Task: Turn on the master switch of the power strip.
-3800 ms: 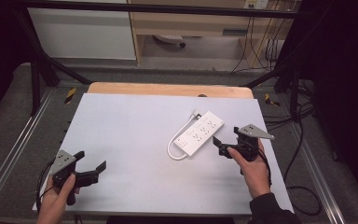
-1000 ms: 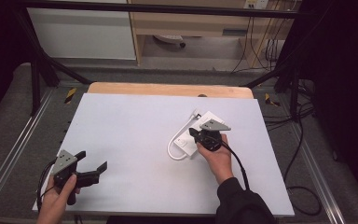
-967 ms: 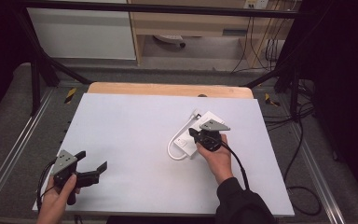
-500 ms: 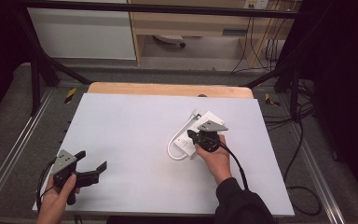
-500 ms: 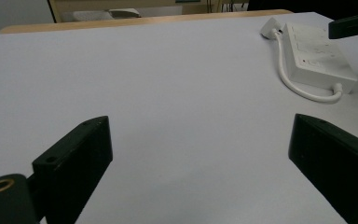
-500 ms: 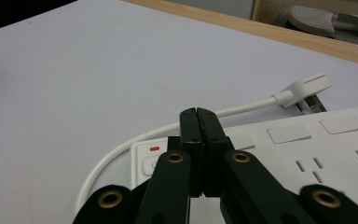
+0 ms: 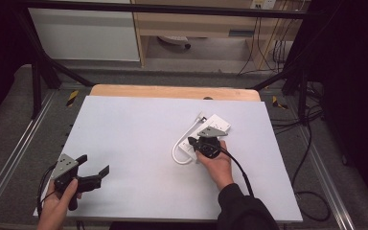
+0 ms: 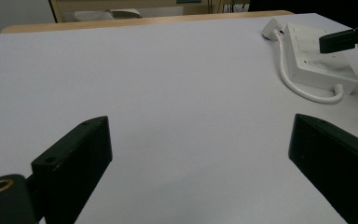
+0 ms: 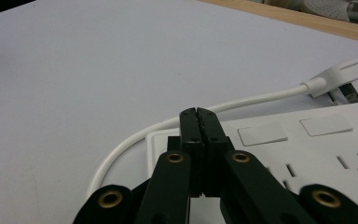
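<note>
A white power strip [image 7: 218, 123] lies right of the table's middle, its white cable [image 7: 176, 151] looping off its near end to a flat plug [image 9: 338, 74] beside it. My right gripper [image 7: 190, 142] hangs over the strip's near end, jaws pressed together with nothing between them. In the right gripper view its tips [image 9: 199, 114] sit just above the strip's edge [image 9: 307, 154], close to the cable [image 9: 144, 135]; whether they touch is unclear. My left gripper [image 7: 94, 164] is open near the table's front left corner, its jaws wide apart [image 8: 198, 140] over bare tabletop.
The white table top [image 7: 139, 129] has a wooden strip [image 7: 172, 91] along its far edge. Metal frame rails [image 7: 9, 158] run along both sides. Cables [image 7: 311, 143] trail on the floor at the right.
My right gripper has come left from beside the strip to over its near end. In the last second it edged slightly left. The left gripper has stayed put.
</note>
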`<action>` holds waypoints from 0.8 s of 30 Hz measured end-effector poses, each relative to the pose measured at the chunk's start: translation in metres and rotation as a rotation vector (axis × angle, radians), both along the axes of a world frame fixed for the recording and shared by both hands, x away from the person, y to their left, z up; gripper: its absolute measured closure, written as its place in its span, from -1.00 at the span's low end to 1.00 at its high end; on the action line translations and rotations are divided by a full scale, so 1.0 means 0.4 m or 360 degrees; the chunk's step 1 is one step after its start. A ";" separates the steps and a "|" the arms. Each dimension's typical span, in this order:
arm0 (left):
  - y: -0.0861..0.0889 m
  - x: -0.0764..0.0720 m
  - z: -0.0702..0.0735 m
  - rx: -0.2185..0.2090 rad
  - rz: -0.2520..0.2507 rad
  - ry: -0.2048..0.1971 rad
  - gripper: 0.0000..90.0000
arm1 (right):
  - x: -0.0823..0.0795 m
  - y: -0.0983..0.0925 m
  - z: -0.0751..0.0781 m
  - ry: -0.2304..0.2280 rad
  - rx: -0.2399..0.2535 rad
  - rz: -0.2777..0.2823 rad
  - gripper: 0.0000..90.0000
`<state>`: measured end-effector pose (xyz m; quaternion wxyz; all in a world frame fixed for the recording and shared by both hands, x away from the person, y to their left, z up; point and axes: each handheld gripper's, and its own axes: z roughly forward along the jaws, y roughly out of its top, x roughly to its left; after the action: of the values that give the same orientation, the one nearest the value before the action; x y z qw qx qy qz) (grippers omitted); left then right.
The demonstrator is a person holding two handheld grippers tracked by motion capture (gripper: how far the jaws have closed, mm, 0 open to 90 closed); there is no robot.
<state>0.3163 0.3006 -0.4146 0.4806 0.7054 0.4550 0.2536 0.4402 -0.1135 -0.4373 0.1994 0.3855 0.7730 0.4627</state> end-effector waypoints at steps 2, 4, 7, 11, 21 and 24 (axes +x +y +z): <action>-0.001 0.000 0.000 0.0002 -0.0001 0.0001 -0.87 | 0.000 0.005 -0.003 0.0004 -0.0001 0.0007 1.00; -0.001 0.000 0.000 0.0002 -0.0002 0.0001 -0.87 | -0.002 0.011 -0.007 0.0014 -0.0003 0.0010 1.00; 0.000 0.000 0.000 -0.0001 0.0000 -0.0001 -0.87 | -0.002 0.016 -0.011 0.0014 -0.0007 0.0019 1.00; 0.000 0.000 0.000 -0.0001 -0.0001 0.0000 -0.87 | -0.002 0.022 -0.016 0.0022 -0.0016 0.0021 1.00; 0.001 0.000 0.000 -0.0002 -0.0004 -0.0001 -0.87 | -0.003 0.027 -0.026 0.0027 -0.0031 0.0028 1.00; 0.001 0.000 0.000 -0.0003 -0.0005 -0.0001 -0.87 | -0.003 0.028 -0.026 0.0026 -0.0034 0.0026 1.00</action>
<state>0.3162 0.3009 -0.4145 0.4818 0.7056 0.4541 0.2527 0.4390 -0.1024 -0.4476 0.1935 0.3807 0.7826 0.4529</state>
